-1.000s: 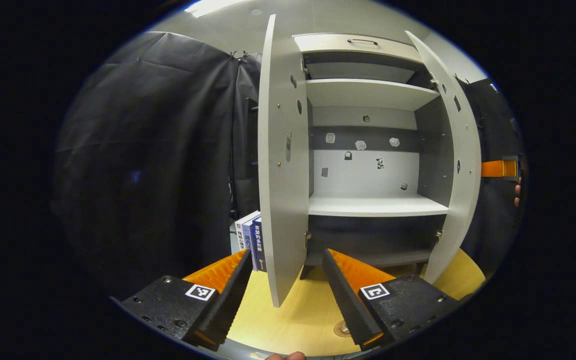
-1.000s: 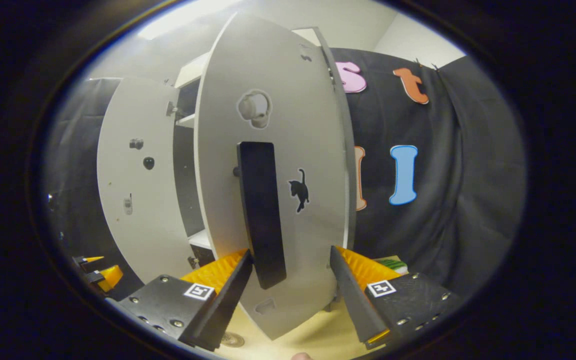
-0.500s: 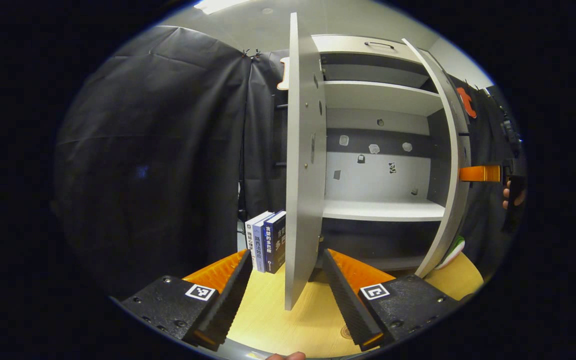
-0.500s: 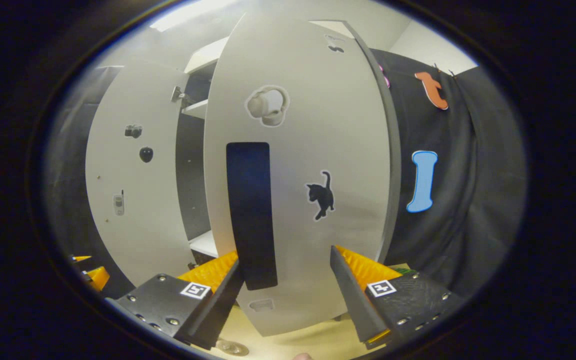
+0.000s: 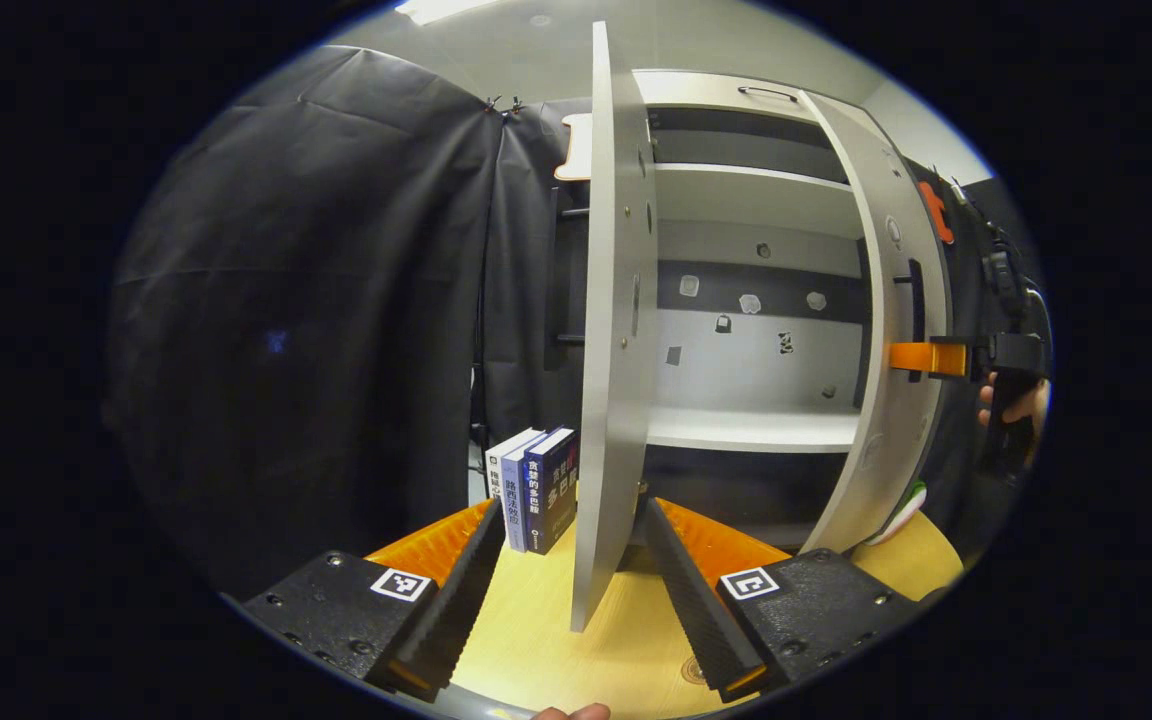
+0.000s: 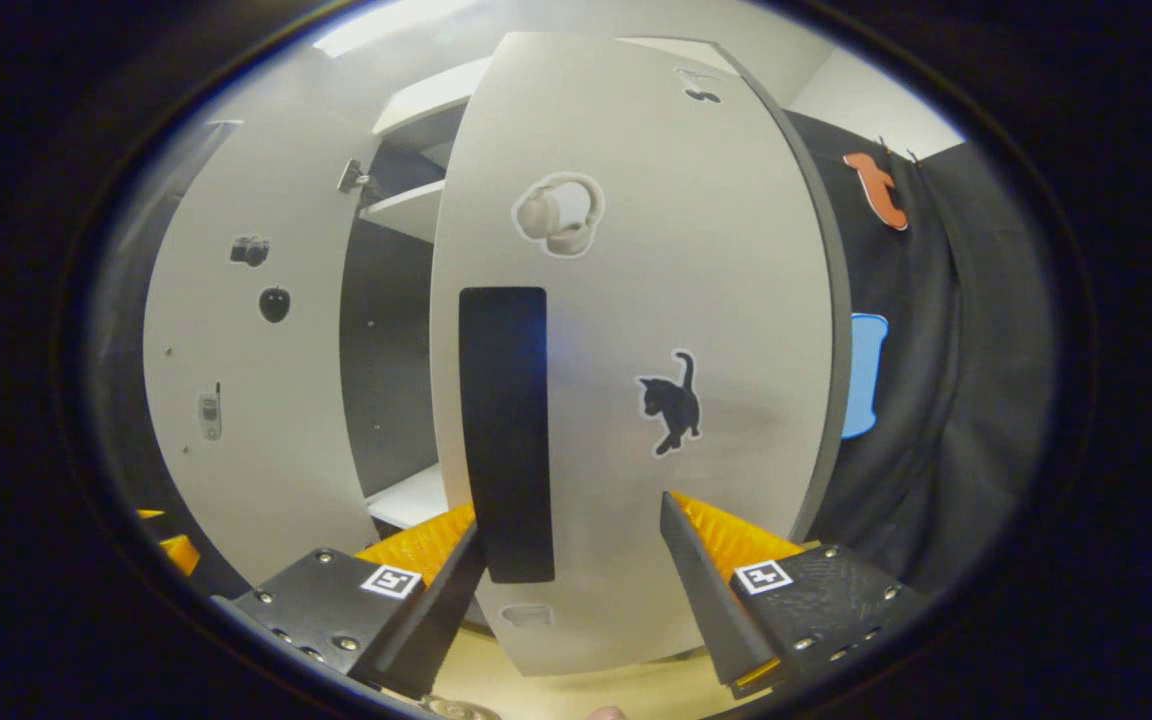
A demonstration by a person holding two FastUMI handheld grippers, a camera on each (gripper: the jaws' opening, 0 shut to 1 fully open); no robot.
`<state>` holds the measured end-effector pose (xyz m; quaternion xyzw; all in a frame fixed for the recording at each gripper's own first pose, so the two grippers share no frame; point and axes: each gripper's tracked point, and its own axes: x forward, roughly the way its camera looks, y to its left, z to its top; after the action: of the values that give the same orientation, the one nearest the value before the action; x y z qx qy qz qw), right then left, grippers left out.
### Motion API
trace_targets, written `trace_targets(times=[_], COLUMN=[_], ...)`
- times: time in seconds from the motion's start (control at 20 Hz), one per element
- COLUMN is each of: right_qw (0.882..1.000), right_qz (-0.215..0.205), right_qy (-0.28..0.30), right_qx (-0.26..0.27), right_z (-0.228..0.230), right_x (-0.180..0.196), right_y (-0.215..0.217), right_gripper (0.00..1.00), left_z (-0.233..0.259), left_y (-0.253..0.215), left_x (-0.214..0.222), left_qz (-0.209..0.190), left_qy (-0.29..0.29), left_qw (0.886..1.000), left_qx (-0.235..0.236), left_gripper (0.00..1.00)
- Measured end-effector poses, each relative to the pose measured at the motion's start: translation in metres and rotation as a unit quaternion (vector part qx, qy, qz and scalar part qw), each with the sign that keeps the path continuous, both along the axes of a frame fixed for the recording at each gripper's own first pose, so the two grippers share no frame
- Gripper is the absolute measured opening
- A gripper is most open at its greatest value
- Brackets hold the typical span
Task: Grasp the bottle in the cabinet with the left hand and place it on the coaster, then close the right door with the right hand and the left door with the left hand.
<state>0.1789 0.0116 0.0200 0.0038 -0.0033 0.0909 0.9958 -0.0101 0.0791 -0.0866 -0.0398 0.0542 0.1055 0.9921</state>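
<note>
The grey cabinet [image 5: 751, 430] stands on the wooden table with both doors partly open. In the left gripper view the left door [image 5: 606, 350] is seen edge-on, and its lower edge stands between the fingers of my open left gripper [image 5: 576, 605]. The right door [image 5: 886, 330] is swung well inward, with the other gripper's finger [image 5: 926, 357] against its outer face. In the right gripper view my open right gripper [image 6: 576, 590] sits close to the right door [image 6: 696, 300], its fingers either side of the lower end of the black handle [image 6: 504, 430]. A round coaster [image 5: 691, 668] lies by the left gripper's right finger.
Several books [image 5: 536, 480] stand upright on the table left of the left door. A hand [image 5: 1011, 400] holds the other gripper at the right edge. The left door's inner face [image 6: 236, 350] with small stickers and the left gripper [image 6: 171, 545] appear in the right gripper view.
The right door has swung further toward shut, with the right gripper following it. In the left gripper view the left door has turned more edge-on and the books show more.
</note>
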Motion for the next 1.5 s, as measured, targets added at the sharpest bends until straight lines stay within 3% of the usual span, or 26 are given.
trace_targets(times=[0.55,1.15,1.5], right_qw=[0.999,0.995,0.995], right_qz=[-0.041,-0.1,-0.094], right_qy=[-0.02,-0.027,-0.023], right_qx=[0.003,0.006,-0.011], right_z=[0.003,0.001,-0.003], right_x=[0.042,0.052,0.044], right_y=[0.017,0.022,0.024], right_gripper=[0.98,0.98,0.97], left_z=[0.001,0.015,0.037], left_y=[0.007,0.02,0.041], left_x=[0.007,0.014,0.018], left_qz=[-0.024,-0.038,-0.046], left_qy=[0.008,0.014,0.003], left_qw=[1.0,0.999,0.999], left_qx=[-0.002,-0.004,-0.013], left_gripper=[0.9,0.9,0.9])
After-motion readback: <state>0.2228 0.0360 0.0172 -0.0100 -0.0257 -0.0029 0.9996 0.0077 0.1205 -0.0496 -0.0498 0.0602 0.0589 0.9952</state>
